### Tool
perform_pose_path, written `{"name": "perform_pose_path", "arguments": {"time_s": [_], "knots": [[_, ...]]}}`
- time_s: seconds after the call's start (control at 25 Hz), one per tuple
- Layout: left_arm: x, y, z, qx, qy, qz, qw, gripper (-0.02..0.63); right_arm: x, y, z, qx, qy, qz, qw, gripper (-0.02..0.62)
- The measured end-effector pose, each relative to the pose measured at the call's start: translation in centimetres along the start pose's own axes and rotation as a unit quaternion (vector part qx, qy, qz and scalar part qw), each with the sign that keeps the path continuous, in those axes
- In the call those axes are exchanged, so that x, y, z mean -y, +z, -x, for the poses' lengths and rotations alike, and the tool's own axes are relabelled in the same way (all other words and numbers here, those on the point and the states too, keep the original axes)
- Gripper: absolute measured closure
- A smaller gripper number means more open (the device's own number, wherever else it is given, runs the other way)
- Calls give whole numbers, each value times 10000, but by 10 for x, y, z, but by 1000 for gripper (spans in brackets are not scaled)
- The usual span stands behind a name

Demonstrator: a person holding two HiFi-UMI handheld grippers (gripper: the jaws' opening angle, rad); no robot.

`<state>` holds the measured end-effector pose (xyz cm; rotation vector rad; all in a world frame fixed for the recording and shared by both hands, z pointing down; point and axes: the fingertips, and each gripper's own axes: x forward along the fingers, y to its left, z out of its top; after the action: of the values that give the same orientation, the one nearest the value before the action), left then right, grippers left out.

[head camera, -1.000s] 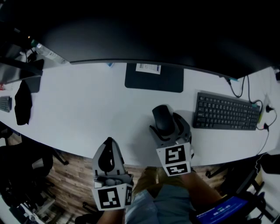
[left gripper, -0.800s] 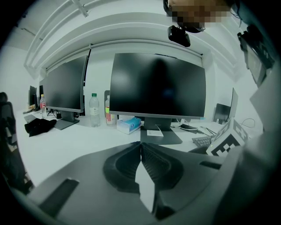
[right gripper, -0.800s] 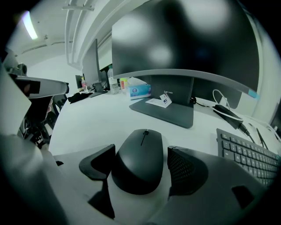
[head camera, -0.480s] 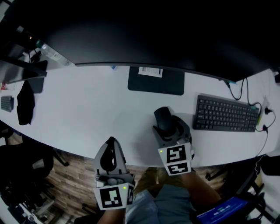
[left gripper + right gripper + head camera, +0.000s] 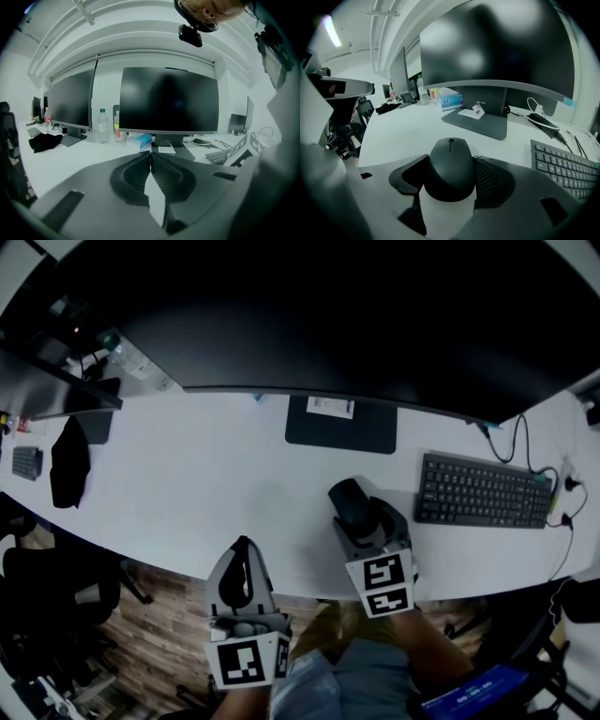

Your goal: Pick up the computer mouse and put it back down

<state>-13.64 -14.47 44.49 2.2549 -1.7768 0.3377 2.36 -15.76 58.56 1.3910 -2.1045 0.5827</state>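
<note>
A black computer mouse [image 5: 349, 502] rests on the white desk [image 5: 216, 484], near its front edge. My right gripper [image 5: 354, 514] reaches over the edge and straddles the mouse. In the right gripper view the mouse [image 5: 450, 168] fills the gap, and the right gripper [image 5: 451, 161] is closing on it with both pads against its sides. My left gripper [image 5: 243, 545] hangs off the desk's front edge, over the floor. The left gripper [image 5: 150, 154] is shut, its pads meeting at the tips with nothing between them.
A black keyboard [image 5: 483, 491] lies right of the mouse. A dark monitor foot [image 5: 342, 425] with a white card sits behind it, under a wide monitor. A black cloth [image 5: 67, 463] and a water bottle [image 5: 141, 360] are far left, and a tissue box [image 5: 139, 141] sits near the monitor foot.
The right jaws have drawn in around the mouse, which stays on the desk. The left gripper has risen slightly.
</note>
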Motion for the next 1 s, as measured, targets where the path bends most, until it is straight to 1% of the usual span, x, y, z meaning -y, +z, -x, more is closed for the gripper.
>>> {"name": "perform_pose_path", "arguments": {"time_s": [0.12, 0.4, 0.6, 0.72, 1.0], "knots": [[0, 6, 4, 58, 31, 14, 10000, 598, -3, 11, 7, 142, 45, 38, 9999, 293], [-3, 28, 19, 348, 128, -38, 9993, 598, -16, 41, 28, 496, 153, 168, 9985, 293], [-10, 41, 32, 468, 225, -206, 9984, 598, -33, 68, 46, 799, 281, 273, 9960, 293], [-14, 53, 40, 567, 335, -182, 9977, 598, -45, 87, 59, 1010, 371, 381, 9935, 293], [-22, 86, 56, 1040, 465, -188, 9933, 598, -71, 143, 89, 1619, 596, 701, 9825, 293]]}}
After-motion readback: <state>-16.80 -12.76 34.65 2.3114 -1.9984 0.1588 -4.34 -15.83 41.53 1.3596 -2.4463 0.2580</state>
